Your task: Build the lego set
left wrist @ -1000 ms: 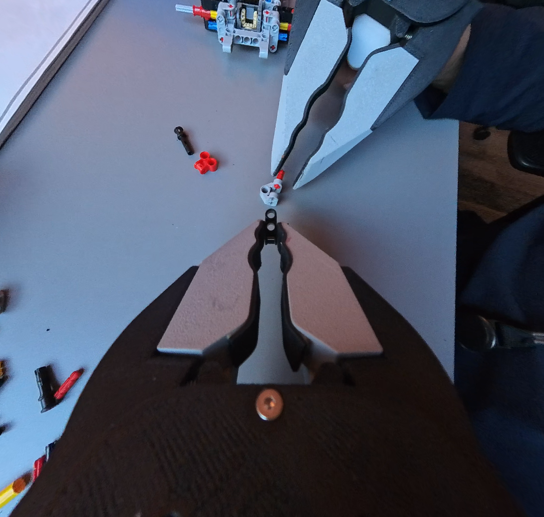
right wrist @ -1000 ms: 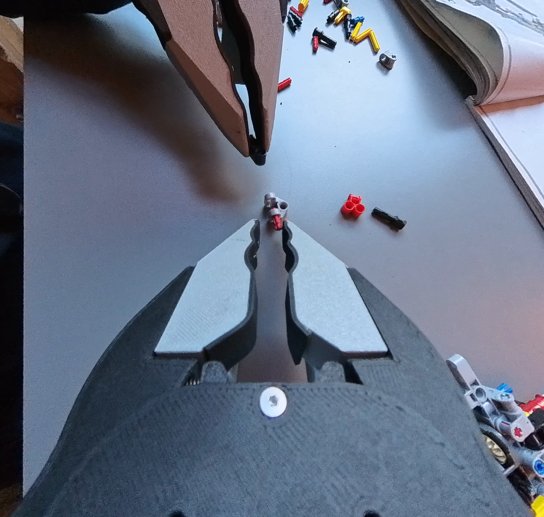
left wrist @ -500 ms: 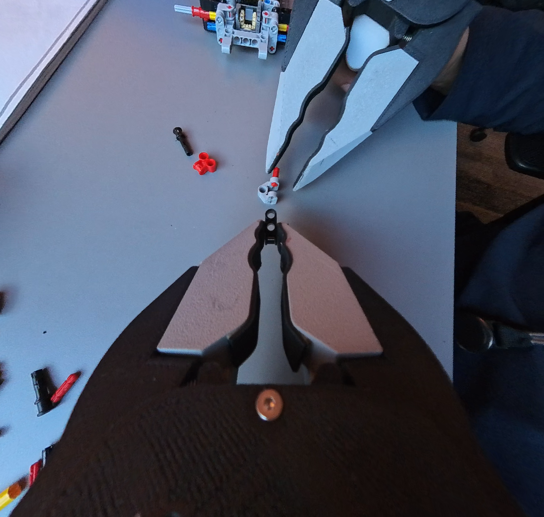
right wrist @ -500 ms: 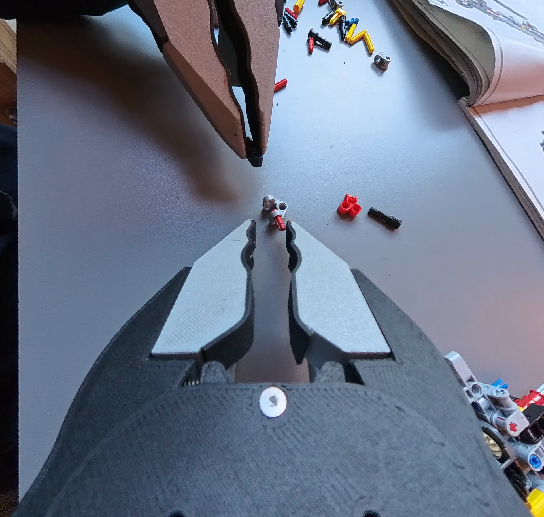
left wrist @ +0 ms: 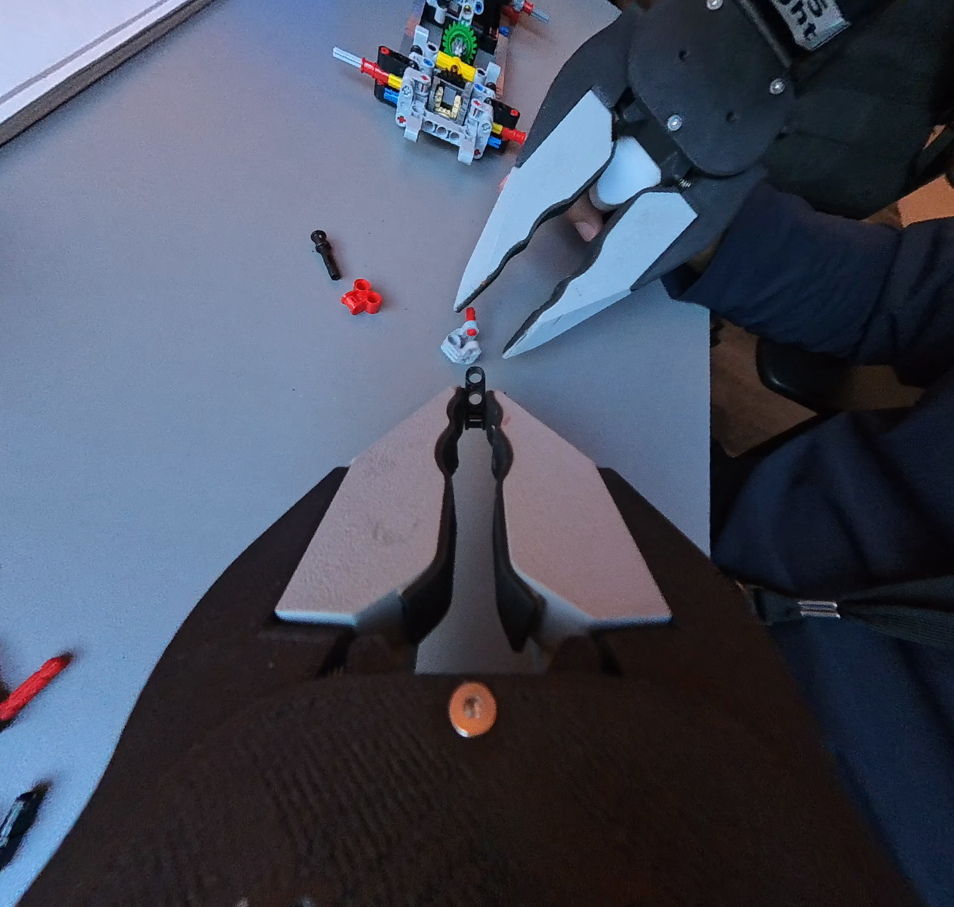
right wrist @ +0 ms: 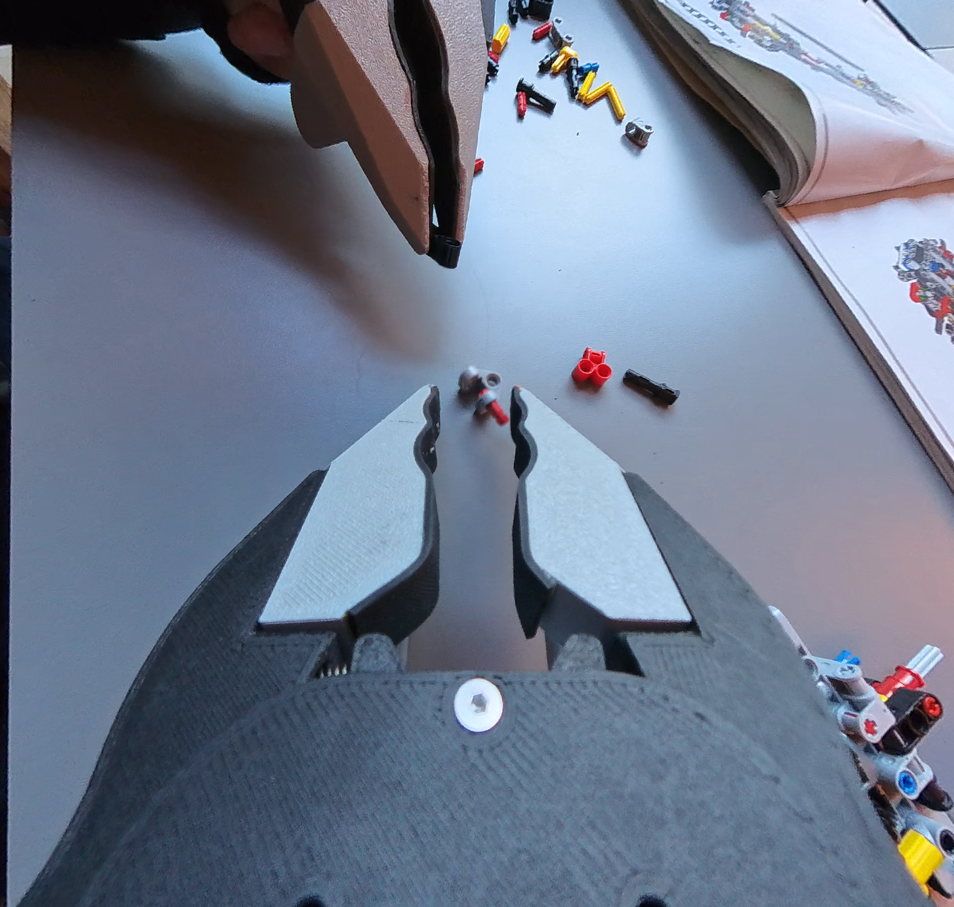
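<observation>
Black plastic sits pinched in our left hand-held gripper (left wrist: 474,407): a small black connector with two holes (left wrist: 475,391), both pads pressing its sides and its far end poking out beyond the fingertips. Just ahead of it on the grey bench (left wrist: 155,366) lies a small grey connector with a red pin (left wrist: 462,342), free of every finger. Our right hand-held gripper (right wrist: 475,399) stands open to a moderate width around that piece, its fingertips (right wrist: 431,402) on either side without touching it; in the right wrist view the red pin end points toward the right finger. Slightly farther off we see a red three-hole connector (left wrist: 361,297) and beside it a black pin (left wrist: 325,255), apart from each other. Beyond those stands a partly built model chassis (left wrist: 454,87) in grey, black, yellow and red with a green gear. Farthest away lie an open instruction booklet (right wrist: 826,82) and a scatter of loose yellow, black and red pieces (right wrist: 568,71).
</observation>
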Motion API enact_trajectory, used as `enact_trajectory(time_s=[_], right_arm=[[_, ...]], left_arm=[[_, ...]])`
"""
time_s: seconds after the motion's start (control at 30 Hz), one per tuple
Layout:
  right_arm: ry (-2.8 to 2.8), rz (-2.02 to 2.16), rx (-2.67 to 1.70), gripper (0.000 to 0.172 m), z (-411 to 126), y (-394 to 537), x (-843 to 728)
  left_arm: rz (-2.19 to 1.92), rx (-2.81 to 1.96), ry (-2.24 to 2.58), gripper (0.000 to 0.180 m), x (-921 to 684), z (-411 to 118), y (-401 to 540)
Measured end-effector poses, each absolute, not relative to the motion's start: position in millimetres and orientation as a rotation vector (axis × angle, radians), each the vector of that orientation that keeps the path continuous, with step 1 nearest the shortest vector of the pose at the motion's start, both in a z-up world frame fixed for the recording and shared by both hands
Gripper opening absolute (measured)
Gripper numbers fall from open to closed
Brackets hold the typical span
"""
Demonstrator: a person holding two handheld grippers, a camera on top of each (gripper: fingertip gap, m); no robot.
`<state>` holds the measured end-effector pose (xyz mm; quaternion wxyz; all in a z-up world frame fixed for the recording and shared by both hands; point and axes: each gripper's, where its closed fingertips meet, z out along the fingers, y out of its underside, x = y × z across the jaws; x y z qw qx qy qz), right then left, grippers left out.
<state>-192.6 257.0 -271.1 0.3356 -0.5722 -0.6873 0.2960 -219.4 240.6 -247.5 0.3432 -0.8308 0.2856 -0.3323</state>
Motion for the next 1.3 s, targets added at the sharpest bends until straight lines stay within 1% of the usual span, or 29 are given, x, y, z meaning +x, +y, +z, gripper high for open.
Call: enact_trajectory(time_s=[0.4,0.57,0.7,0.8,0.9,1.07,1.3], right_arm=[[-1.778,0.765,-1.488,0.027,-269,258,-193],[-1.711,0.747,-1.368,0.024,-252,258,-196],[-1.692,0.829,-1.281,0.018,-236,245,-196],[-1.701,0.908,-1.252,0.016,-232,237,-197],[-1.721,0.935,-1.213,0.014,-230,229,-197],[-1.765,0.881,-1.189,0.003,-238,226,-197],[-1.780,0.858,-1.173,0.007,-241,224,-198]], left_arm=[[-0.900,-2.150,0.728,0.005,-217,-247,241],[-0.905,-2.092,0.758,0.005,-209,-241,240],[-0.654,-1.987,0.952,0.005,-204,-239,239],[-0.423,-1.874,1.107,0.005,-199,-237,238],[-0.294,-1.784,1.246,0.005,-192,-239,233],[-0.221,-1.734,1.317,0.006,-187,-241,230],[-0.253,-1.752,1.308,0.005,-186,-243,229]])
